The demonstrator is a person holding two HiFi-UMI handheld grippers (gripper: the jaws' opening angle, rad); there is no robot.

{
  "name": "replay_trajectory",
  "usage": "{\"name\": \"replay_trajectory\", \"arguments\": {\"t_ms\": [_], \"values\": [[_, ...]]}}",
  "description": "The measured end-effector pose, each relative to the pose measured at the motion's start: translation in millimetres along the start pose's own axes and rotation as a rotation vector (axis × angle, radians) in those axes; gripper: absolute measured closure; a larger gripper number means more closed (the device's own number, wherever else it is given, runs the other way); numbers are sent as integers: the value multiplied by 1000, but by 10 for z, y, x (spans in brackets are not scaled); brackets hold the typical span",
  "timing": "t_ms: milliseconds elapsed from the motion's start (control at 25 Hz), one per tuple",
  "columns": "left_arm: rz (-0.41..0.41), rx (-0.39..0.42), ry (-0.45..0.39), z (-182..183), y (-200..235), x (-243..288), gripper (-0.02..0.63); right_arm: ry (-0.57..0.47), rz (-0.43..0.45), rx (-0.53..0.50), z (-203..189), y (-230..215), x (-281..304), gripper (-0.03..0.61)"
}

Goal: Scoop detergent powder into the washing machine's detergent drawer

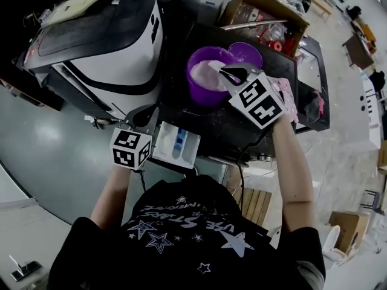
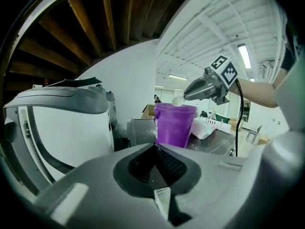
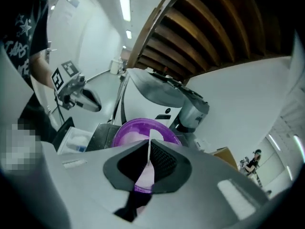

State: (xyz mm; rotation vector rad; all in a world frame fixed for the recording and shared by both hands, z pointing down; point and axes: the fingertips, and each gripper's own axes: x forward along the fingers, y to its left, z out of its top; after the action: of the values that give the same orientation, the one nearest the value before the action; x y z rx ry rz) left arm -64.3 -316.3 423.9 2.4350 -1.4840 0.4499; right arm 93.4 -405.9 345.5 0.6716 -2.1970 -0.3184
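Note:
A purple bucket (image 1: pixel 204 77) of white detergent powder stands on the dark table, with the washing machine (image 1: pixel 100 35) to its left. My right gripper (image 1: pixel 233 73) is shut on a white spoon (image 1: pixel 216 67). The spoon's heaped bowl (image 2: pixel 177 100) hovers just above the bucket's rim (image 2: pixel 175 108). In the right gripper view the thin handle (image 3: pixel 149 149) runs out from between the jaws over the bucket (image 3: pixel 136 128). The white detergent drawer (image 1: pixel 176 144), with a blue insert, lies open at the table's near edge. My left gripper (image 1: pixel 143 116) hangs shut and holds nothing, just left of the drawer.
The bucket's purple lid (image 1: pixel 248 52) lies behind it. A pink and white cloth (image 1: pixel 289 98) sits on the table's right side. A cardboard box (image 1: pixel 266 14) of items stands at the back. Grey floor (image 1: pixel 54 156) spreads to the left.

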Motion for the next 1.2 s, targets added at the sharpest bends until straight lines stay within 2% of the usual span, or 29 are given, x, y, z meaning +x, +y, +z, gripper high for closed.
{"name": "replay_trajectory", "arguments": {"t_ms": [360, 720, 1000, 1200], "values": [[50, -31, 0, -28, 82, 13, 614, 151, 206, -269, -28, 154, 511, 541], [91, -59, 15, -118, 77, 30, 614, 294, 346, -419, -208, 206, 840, 542], [130, -82, 10, -168, 59, 35, 614, 382, 492, -428, -319, 317, 884, 541], [157, -86, 0, -163, 53, 27, 614, 390, 590, -406, -314, 329, 863, 541]]}}
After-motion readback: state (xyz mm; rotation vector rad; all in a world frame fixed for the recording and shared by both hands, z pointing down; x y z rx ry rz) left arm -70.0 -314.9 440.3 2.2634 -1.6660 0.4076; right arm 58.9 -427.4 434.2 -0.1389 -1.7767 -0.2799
